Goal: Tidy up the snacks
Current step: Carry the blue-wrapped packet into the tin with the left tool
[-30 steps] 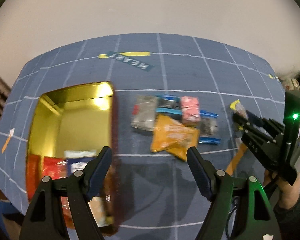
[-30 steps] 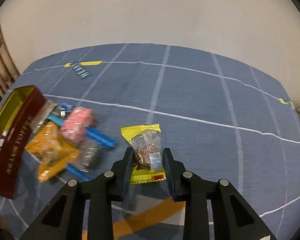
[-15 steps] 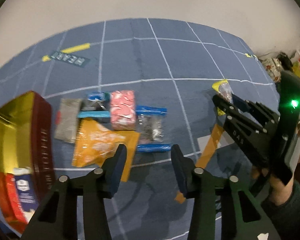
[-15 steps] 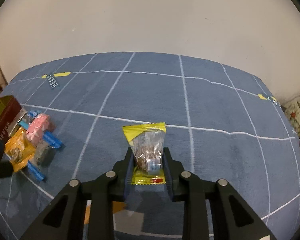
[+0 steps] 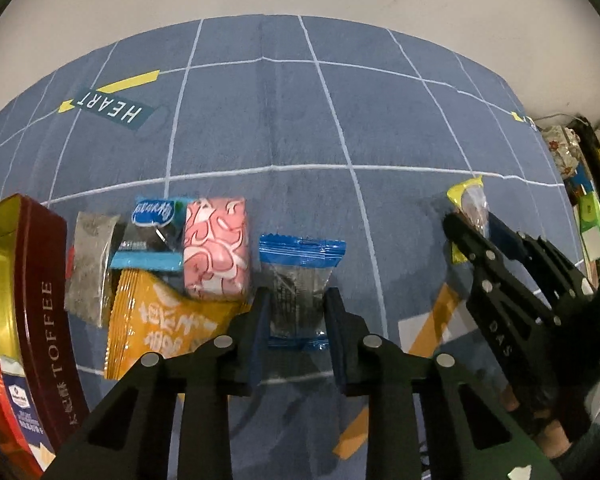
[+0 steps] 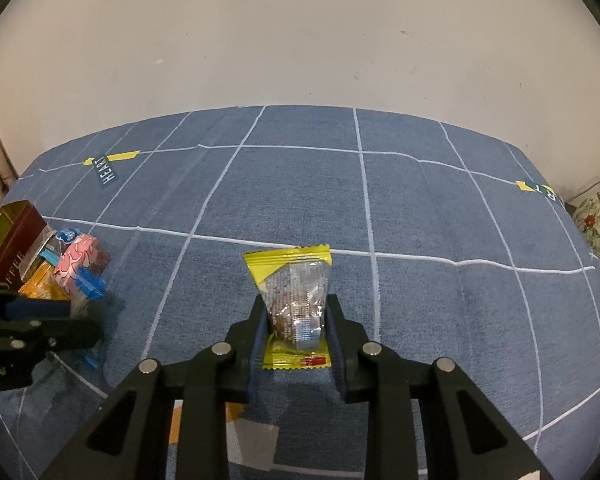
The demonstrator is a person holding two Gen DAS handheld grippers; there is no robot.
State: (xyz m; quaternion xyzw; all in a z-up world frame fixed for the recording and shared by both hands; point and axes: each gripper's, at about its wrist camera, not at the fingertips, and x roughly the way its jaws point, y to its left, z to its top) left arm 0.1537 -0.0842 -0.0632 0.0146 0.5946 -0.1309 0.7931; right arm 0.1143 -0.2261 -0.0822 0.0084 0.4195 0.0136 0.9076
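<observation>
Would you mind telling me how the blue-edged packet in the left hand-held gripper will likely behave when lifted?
The blue-edged packet is thin crinkly film, so its free end will probably droop. It looks small and flat, likely light. The glossy wrapper may slip between the left hand-held gripper pads.

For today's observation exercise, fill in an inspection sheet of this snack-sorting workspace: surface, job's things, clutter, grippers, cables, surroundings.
Surface: blue rug with white grid lines.
Job's things: toffee tin at left, open; beside it grey packet, pink packet, orange packet.
Clutter: colourful items beyond the rug's right edge.
Grippers: left gripper shut on blue-edged packet; right gripper shut on yellow packet.
Cables: thin cable by the wall, at right.
Surroundings: plain pale wall.
</observation>
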